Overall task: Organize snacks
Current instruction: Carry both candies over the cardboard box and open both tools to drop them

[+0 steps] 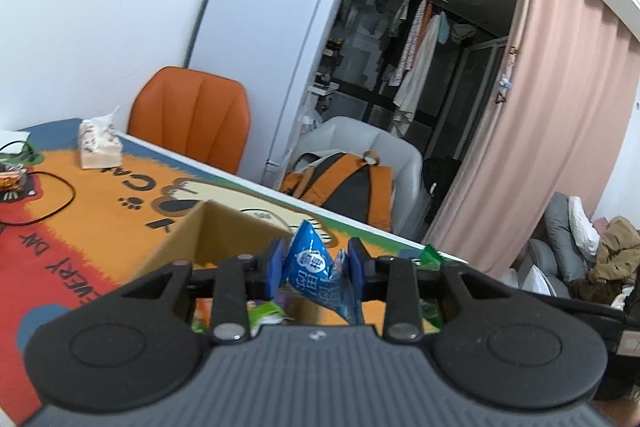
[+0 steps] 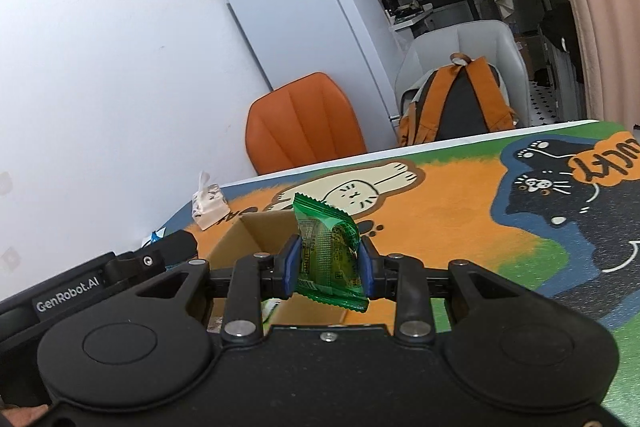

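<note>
My left gripper (image 1: 316,273) is shut on a blue snack packet (image 1: 310,263) and holds it above an open cardboard box (image 1: 224,231) on the table. Other snack wrappers (image 1: 264,311) lie inside the box below the fingers. My right gripper (image 2: 328,267) is shut on a green snack packet (image 2: 326,253) and holds it over the same cardboard box (image 2: 256,231). The green packet's tip shows at the right in the left wrist view (image 1: 430,255). The left gripper's body shows at the left in the right wrist view (image 2: 120,267).
A cartoon cat mat (image 2: 480,211) covers the table. A tissue pack (image 1: 98,147) and a black cable (image 1: 52,199) lie at its far left. An orange chair (image 1: 192,119), a grey chair with an orange backpack (image 1: 352,183) and a white fridge (image 1: 264,59) stand behind the table.
</note>
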`<state>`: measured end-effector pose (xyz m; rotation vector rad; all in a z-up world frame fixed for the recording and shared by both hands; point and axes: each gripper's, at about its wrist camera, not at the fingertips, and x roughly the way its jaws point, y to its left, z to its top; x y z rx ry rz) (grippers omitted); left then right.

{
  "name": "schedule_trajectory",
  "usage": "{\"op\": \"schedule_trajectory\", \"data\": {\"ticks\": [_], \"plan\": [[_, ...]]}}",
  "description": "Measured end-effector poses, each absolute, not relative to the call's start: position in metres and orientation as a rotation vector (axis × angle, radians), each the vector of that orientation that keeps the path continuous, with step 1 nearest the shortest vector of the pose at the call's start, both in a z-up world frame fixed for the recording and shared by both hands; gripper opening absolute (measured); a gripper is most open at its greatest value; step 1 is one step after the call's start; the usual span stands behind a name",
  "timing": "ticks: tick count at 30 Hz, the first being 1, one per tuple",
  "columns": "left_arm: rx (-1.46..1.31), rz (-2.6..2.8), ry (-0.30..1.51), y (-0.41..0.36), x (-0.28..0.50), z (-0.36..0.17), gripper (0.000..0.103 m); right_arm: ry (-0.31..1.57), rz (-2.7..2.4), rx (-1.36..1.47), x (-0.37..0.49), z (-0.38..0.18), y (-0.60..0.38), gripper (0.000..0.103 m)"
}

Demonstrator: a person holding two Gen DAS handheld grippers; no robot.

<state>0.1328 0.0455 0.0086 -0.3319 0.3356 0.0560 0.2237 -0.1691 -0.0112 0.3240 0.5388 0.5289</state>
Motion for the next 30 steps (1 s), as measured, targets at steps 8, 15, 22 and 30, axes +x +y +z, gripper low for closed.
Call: {"op": "schedule_trajectory", "data": {"ticks": [8,15,22,30], "plan": [[-0.348,0.089,0.348,0.08,0.135,0.001,0.033,0.545,0.549,0.298,0.225,-0.01,-0.142,0.031],[-0.357,0.122,0.377,0.104,0.153,-0.007,0.033,0.546,0.573,0.275,0.234,-0.008,-0.121,0.031],[-0.363,0.138,0.384,0.114,0.175,-0.009,0.033,0.562,0.592,0.261,0.246,-0.012,-0.106,0.031],[-0.316,0.17,0.382,0.117,0.191,-0.012,0.056,0.578,0.599,0.245,0.26,-0.015,-0.091,0.031]]}}
